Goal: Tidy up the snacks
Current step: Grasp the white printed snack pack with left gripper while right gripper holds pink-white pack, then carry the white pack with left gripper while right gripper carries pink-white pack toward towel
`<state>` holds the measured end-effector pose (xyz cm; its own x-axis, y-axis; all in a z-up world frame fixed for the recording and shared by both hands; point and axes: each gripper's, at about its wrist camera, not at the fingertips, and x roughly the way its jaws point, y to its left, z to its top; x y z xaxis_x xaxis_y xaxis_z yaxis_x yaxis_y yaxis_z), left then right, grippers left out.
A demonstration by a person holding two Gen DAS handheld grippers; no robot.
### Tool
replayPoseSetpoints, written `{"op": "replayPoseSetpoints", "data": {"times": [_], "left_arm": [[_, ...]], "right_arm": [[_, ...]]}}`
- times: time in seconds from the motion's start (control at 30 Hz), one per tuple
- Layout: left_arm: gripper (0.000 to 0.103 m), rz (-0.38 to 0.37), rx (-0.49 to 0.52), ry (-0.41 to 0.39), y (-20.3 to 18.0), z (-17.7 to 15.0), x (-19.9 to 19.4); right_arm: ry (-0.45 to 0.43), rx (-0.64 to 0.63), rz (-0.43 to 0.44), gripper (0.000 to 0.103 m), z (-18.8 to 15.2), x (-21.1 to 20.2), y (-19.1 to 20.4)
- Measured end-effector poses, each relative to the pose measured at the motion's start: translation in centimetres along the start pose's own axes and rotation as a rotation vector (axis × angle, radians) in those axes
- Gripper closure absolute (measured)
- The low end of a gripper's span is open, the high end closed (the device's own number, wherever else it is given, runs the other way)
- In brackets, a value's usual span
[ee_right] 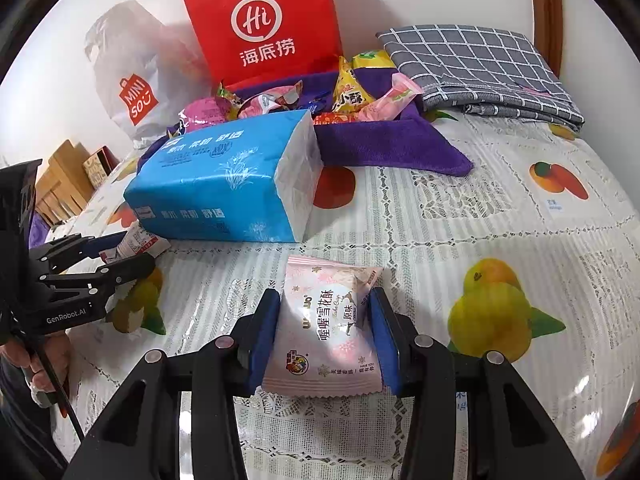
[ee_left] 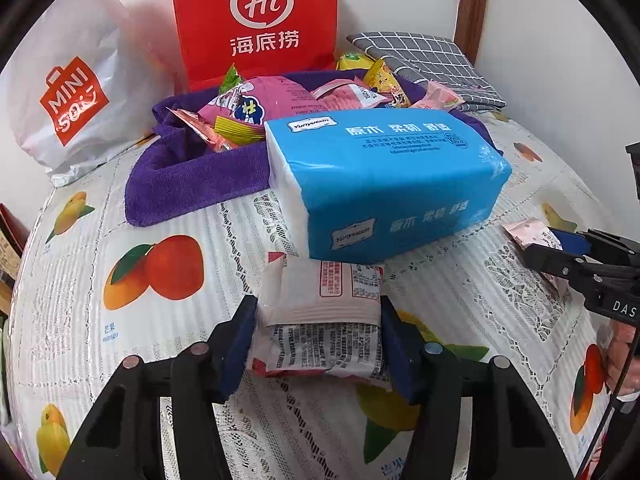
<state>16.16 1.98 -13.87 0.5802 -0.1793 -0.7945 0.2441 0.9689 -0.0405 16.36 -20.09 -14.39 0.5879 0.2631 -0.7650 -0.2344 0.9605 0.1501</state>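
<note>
Tools angled downward; left tool (ee_left: 320,324) clamped on white snack packet (ee_left: 320,304); right tool (ee_right: 324,336) gripping pink snack packet (ee_right: 326,332).

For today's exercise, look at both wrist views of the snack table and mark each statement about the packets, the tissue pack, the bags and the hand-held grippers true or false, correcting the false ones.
1. The right hand-held gripper is clamped on a pink snack packet. True.
2. The blue tissue pack lies inside the red paper bag. False: it lies on the tablecloth, in front of the purple towel; the red paper bag stands behind.
3. The purple towel holds a pile of snacks. True.
4. The left hand-held gripper has nothing between its fingers. False: a white snack packet sits between them.
5. The white Miniso bag stands right of the red bag. False: left.
</note>
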Motion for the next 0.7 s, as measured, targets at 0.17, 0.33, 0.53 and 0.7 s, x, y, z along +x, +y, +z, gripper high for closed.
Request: {"op": "replayPoseSetpoints", "data": {"times": [0.17, 0.33, 0.53, 0.7], "left_arm": [[0.049, -0.055, -0.021, -0.025, 0.6, 0.2, -0.8], [0.049, -0.119, -0.033, -0.058, 0.8, 0.3, -2.1], [0.049, -0.179, -0.097, -0.068, 1.4, -0.1, -3.2], [0.049, -0.178, -0.122, -0.085, 1.4, 0.2, -4.3]], "right_arm": [[0.000, 0.000, 0.000, 0.058, 0.0, 0.0, 0.0], [-0.006, 0.014, 0.015, 0.058, -0.1, -0.1, -0.1], [-0.006, 0.007, 0.000, 0.060, -0.4, -0.7, 0.5], [-0.037, -0.001, 0.056, 0.060, 0.0, -2.4, 2.0]]}}
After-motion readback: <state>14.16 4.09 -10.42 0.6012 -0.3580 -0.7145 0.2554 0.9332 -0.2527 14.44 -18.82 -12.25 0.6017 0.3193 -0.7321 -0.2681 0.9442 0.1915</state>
